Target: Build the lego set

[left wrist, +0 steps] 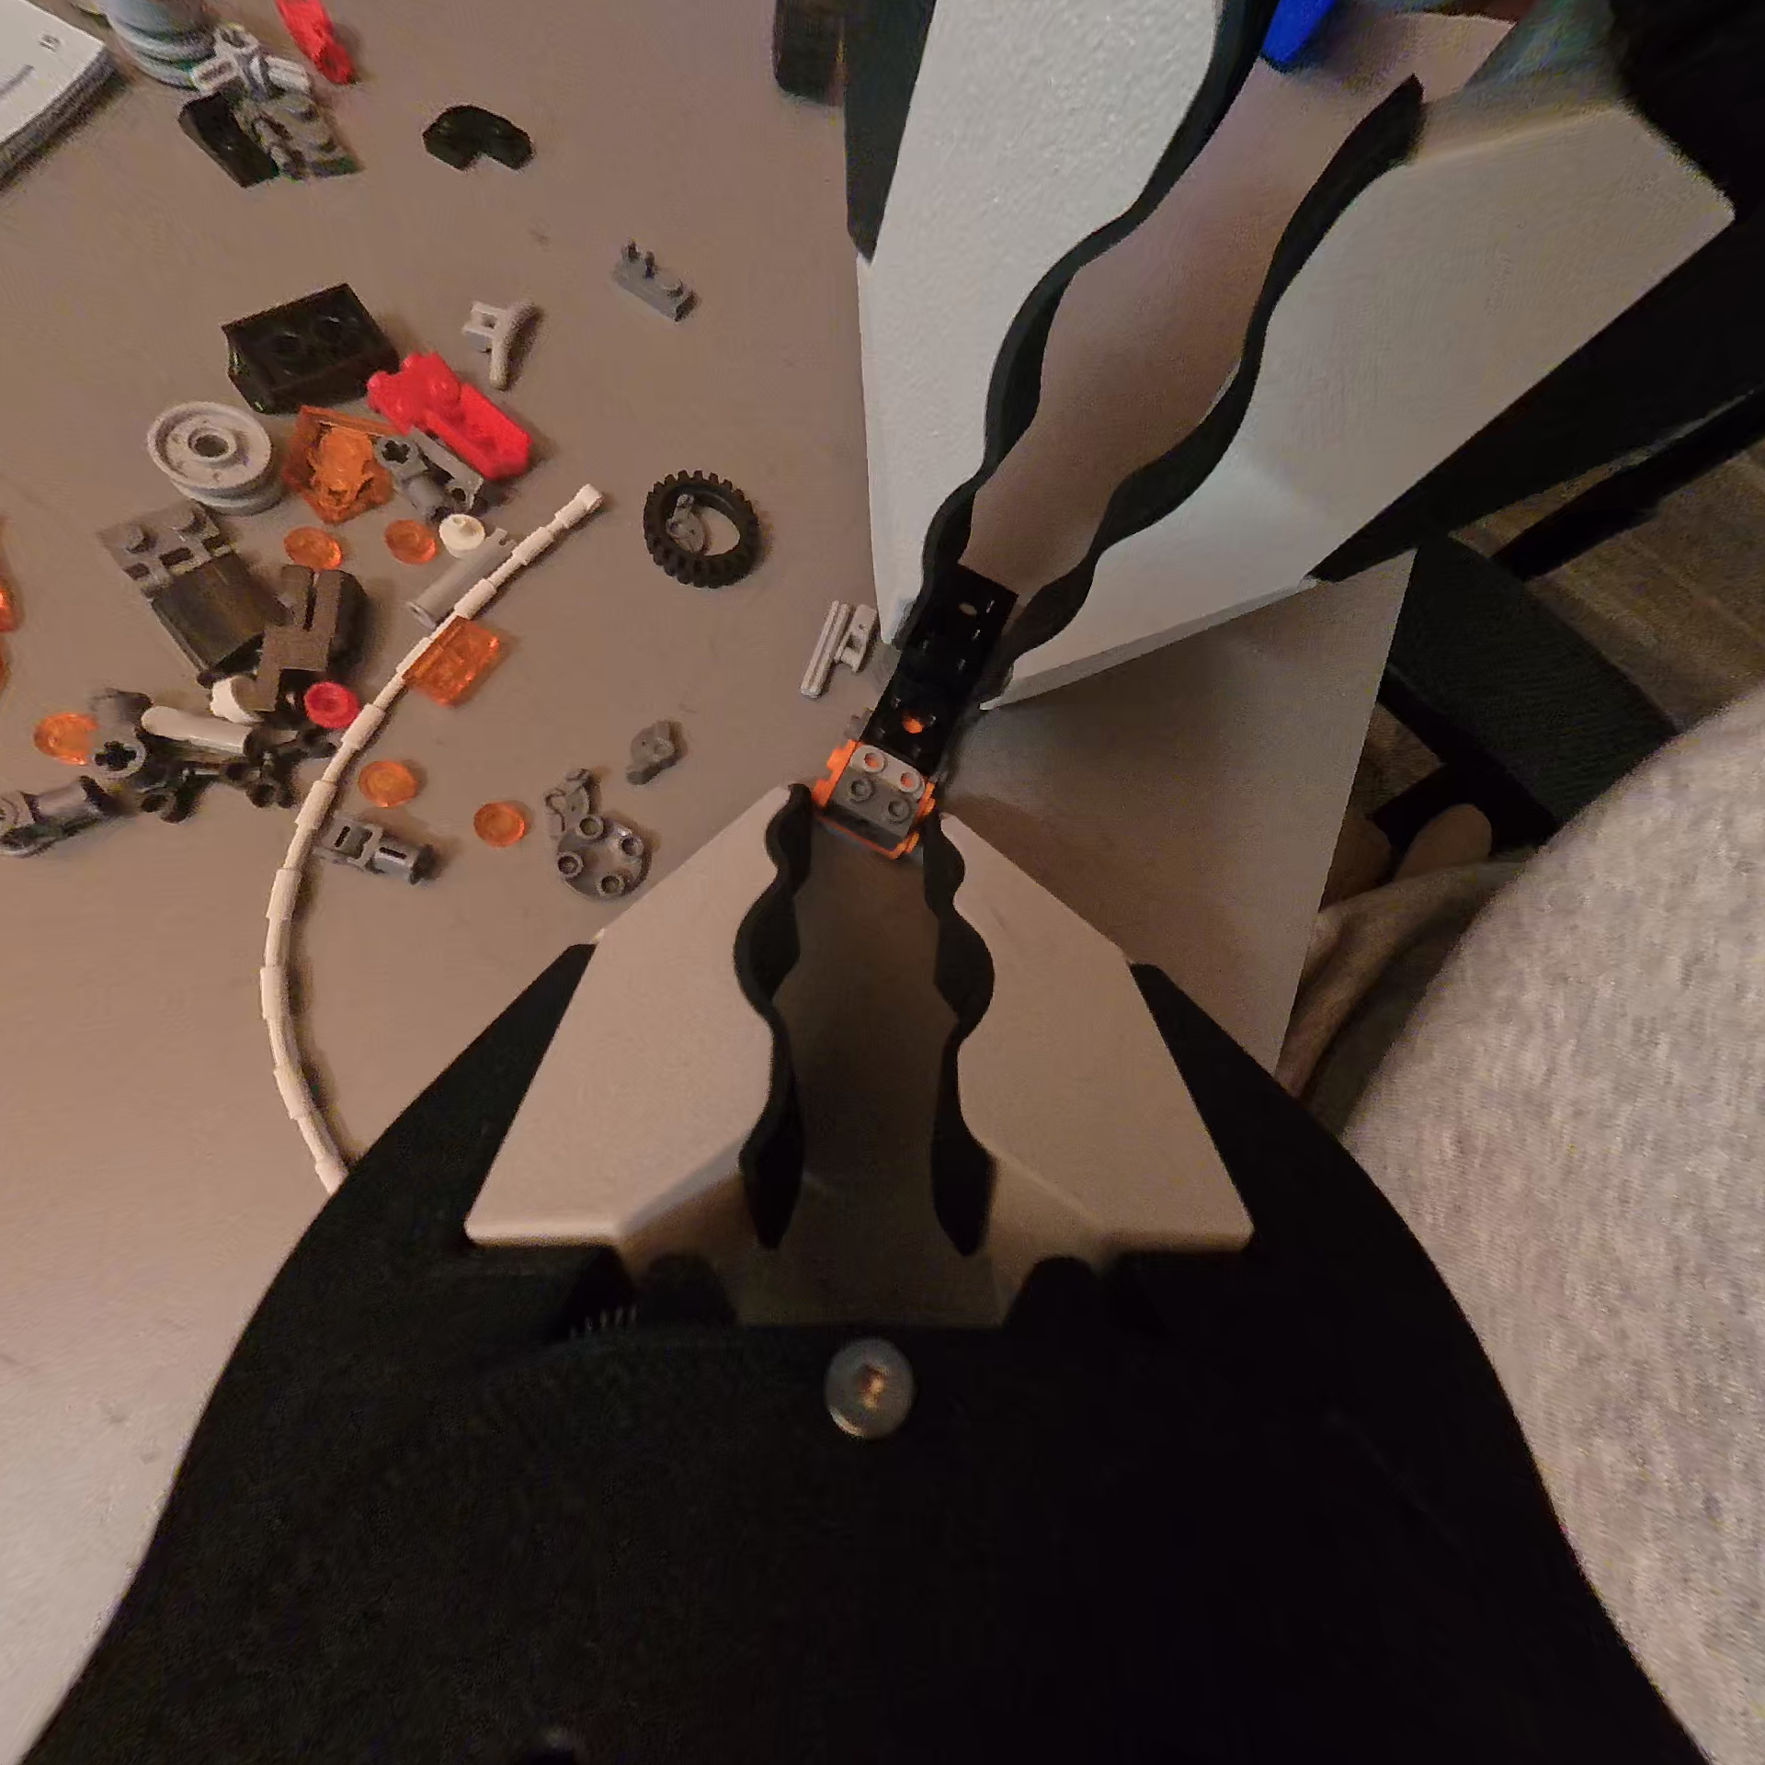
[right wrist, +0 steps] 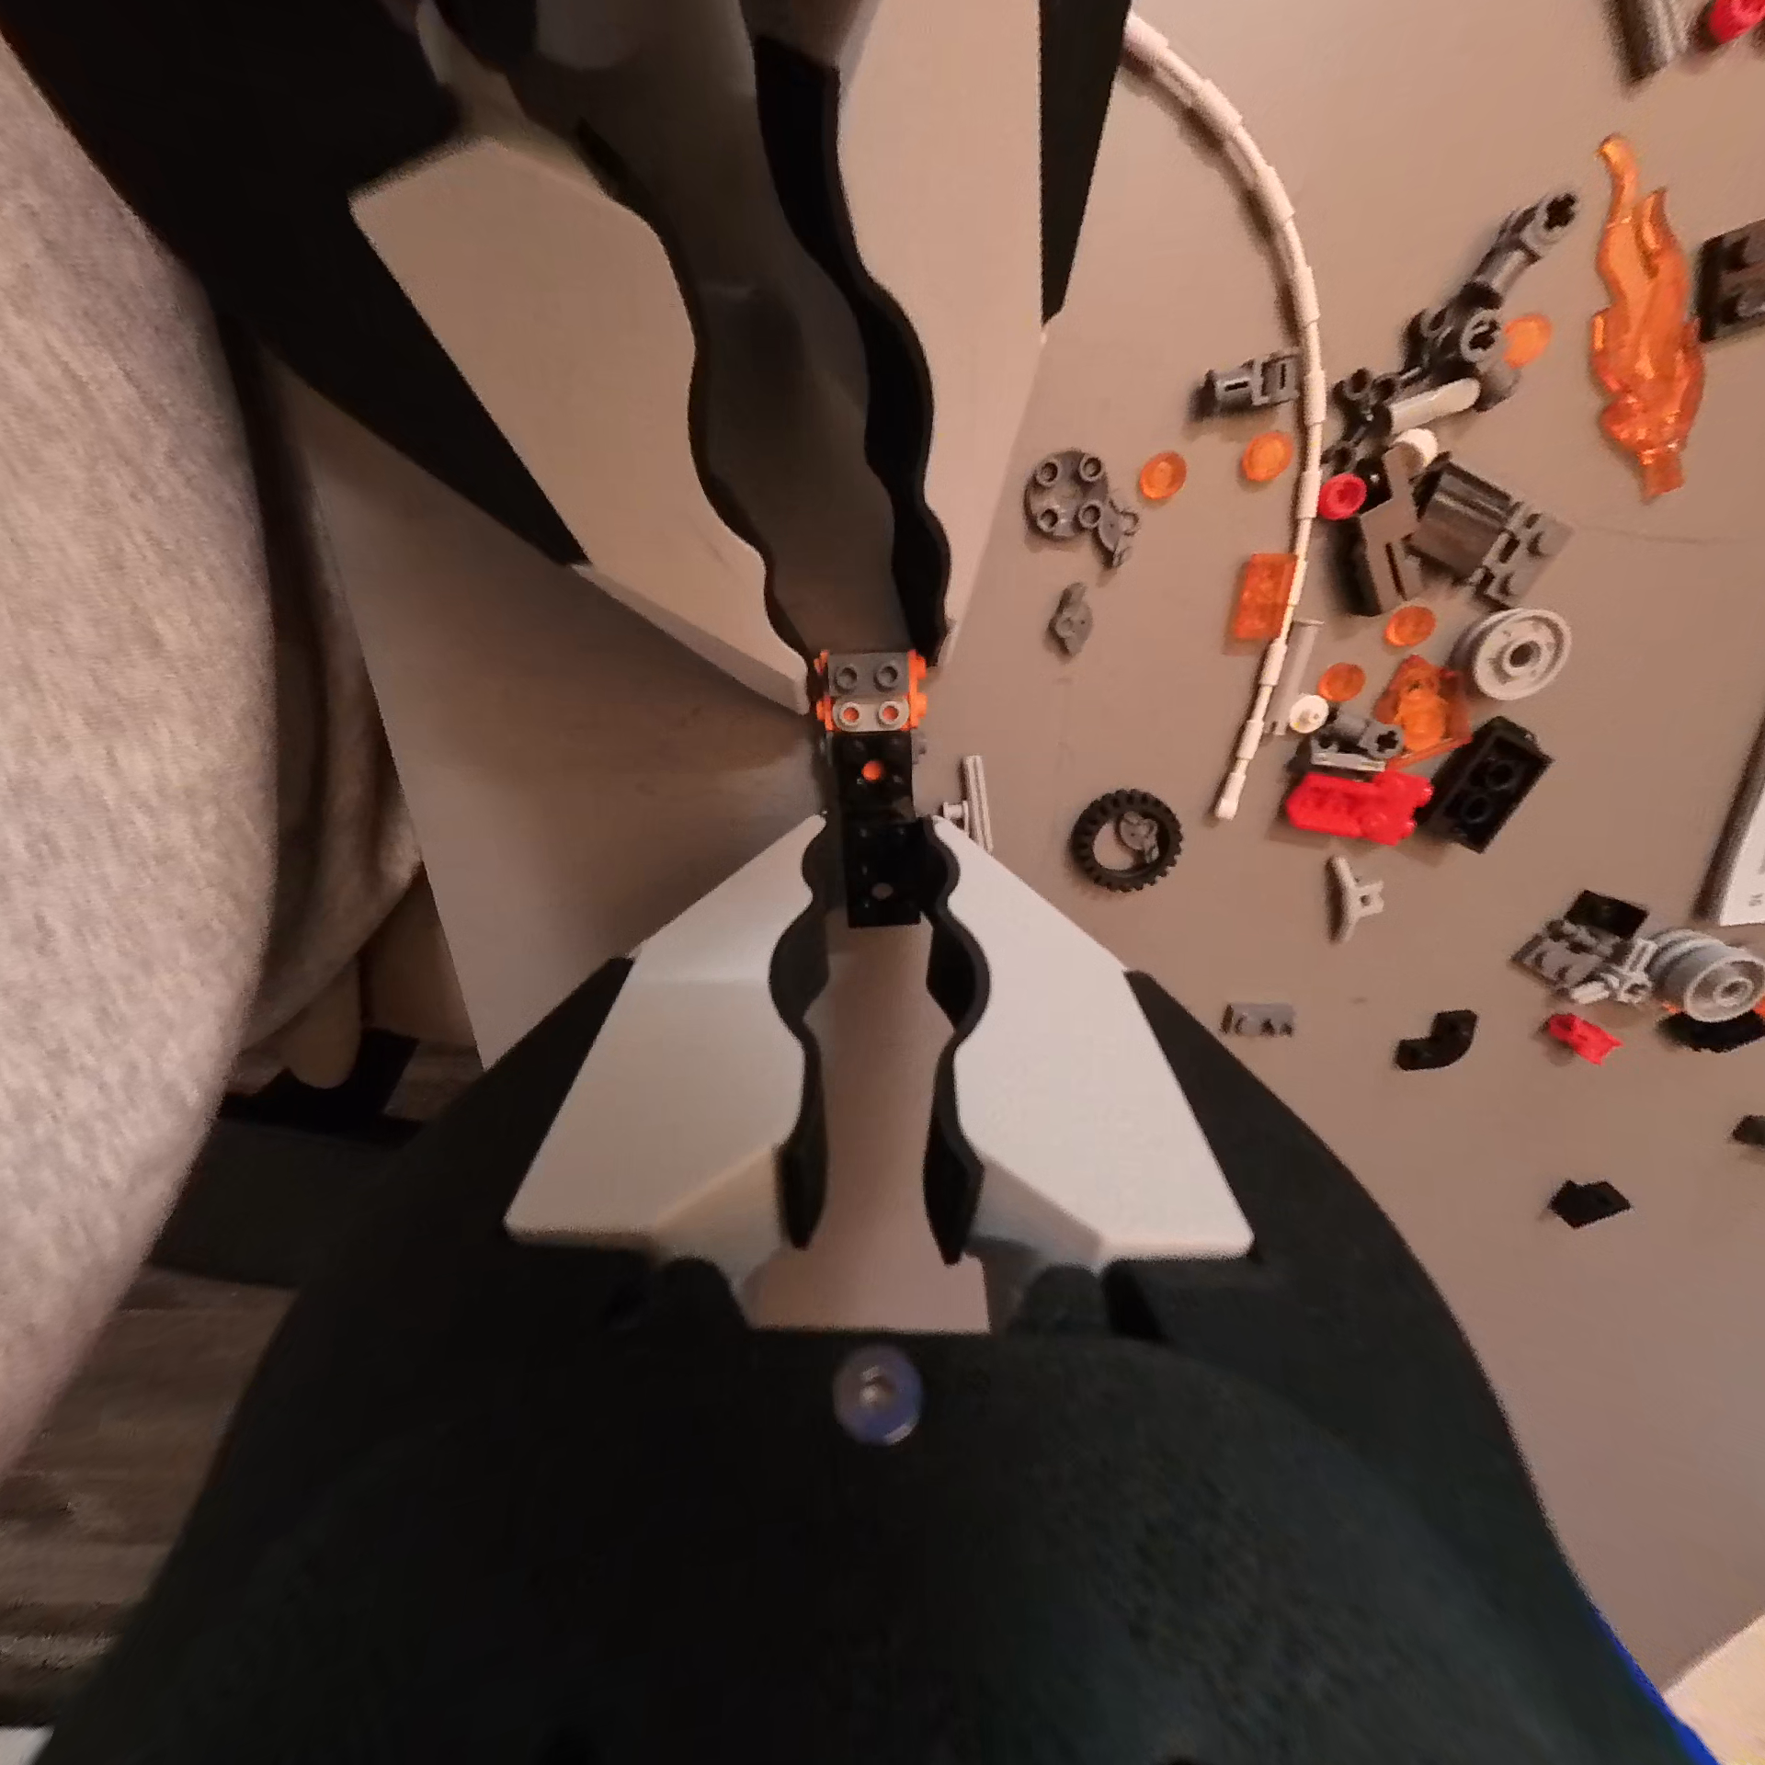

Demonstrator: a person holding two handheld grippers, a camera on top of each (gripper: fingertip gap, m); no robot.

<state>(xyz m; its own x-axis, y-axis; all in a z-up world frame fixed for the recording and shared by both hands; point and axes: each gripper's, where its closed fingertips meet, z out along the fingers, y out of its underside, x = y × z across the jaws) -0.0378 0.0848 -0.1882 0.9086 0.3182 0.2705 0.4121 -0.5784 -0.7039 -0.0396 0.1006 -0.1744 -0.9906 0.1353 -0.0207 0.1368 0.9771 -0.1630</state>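
Lego assembly: held in the air between both claws, above the worktop edge, long axis running tip to tip.
Left claw: clamped on the grey-and-orange end.
Right claw: clamped on the black end, straight across (equally near).
Around: loose tyre, white hose, orange studs, left of the left claw, well apart.
In the way: nothing between the tips.

The black end of a small lego assembly is clamped between the right gripper tips. Its grey-and-orange end is gripped by the left gripper, which enters from above. Both are held beyond the table edge. Loose pieces, a black tyre and a white ribbed hose are scattered further in.
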